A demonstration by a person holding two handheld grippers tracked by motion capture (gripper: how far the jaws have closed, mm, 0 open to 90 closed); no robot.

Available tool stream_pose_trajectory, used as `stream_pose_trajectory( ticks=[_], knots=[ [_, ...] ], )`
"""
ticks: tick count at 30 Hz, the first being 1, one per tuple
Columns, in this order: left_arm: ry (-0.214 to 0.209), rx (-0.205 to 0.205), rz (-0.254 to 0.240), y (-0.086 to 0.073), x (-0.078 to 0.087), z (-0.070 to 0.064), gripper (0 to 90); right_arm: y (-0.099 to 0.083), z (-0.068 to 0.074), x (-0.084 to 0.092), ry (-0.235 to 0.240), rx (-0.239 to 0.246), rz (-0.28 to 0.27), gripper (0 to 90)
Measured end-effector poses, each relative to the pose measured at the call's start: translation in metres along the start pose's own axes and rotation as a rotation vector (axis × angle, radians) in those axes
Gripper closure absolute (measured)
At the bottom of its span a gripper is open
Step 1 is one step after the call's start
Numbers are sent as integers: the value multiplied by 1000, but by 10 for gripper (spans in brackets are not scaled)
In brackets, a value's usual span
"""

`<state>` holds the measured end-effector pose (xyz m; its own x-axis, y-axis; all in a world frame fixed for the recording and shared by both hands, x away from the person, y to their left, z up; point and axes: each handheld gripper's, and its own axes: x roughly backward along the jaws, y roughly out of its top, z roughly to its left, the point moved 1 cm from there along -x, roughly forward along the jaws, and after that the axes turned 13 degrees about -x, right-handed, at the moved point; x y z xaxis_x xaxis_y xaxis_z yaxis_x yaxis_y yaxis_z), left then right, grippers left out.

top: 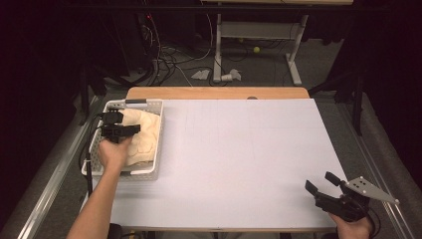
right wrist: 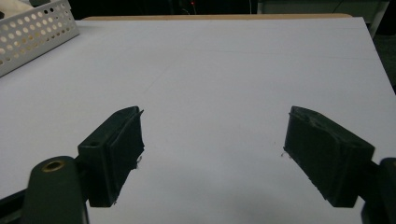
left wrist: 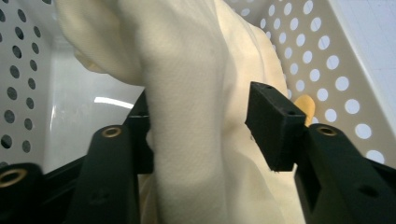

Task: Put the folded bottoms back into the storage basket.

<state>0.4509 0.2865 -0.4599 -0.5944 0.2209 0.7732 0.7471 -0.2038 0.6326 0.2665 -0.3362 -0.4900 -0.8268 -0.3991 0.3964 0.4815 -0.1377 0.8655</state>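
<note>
A cream cloth [top: 145, 135] lies bunched in a white perforated basket [top: 149, 172] at the table's left edge. My left gripper [top: 134, 129] hovers over it inside the basket. In the left gripper view a raised fold of the cloth [left wrist: 187, 93] stands between the jaws of my left gripper [left wrist: 201, 112]. The fold lies against the left jaw and a gap separates it from the right jaw, so the gripper is open. The basket wall [left wrist: 327, 56] rises on both sides. My right gripper [top: 321, 181] rests low at the table's near right corner, open [right wrist: 212, 126] with nothing between its jaws.
A white sheet [top: 239, 149] covers the wooden table [top: 214, 93]. In the right gripper view the basket [right wrist: 32, 32] sits at the far left. Behind the table stand a desk frame [top: 259, 30], floor cables and a small yellow ball [top: 256, 49].
</note>
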Motion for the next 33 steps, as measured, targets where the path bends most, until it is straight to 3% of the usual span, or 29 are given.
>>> stream_pose_trajectory(
  ticks=[7, 19, 33],
  knots=[
    [-2, 24, -8, 0, 4, 2, 331, 0, 0, 1, 1, -2, -4, 202],
    [10, 33, -64, -1, 19, 4, 314, 0, 0, 1, 5, 0, -4, 202],
    [40, -27, -54, -5, 31, 2, 314, 0, 0, 1, 1, 1, -6, 202]
  ],
)
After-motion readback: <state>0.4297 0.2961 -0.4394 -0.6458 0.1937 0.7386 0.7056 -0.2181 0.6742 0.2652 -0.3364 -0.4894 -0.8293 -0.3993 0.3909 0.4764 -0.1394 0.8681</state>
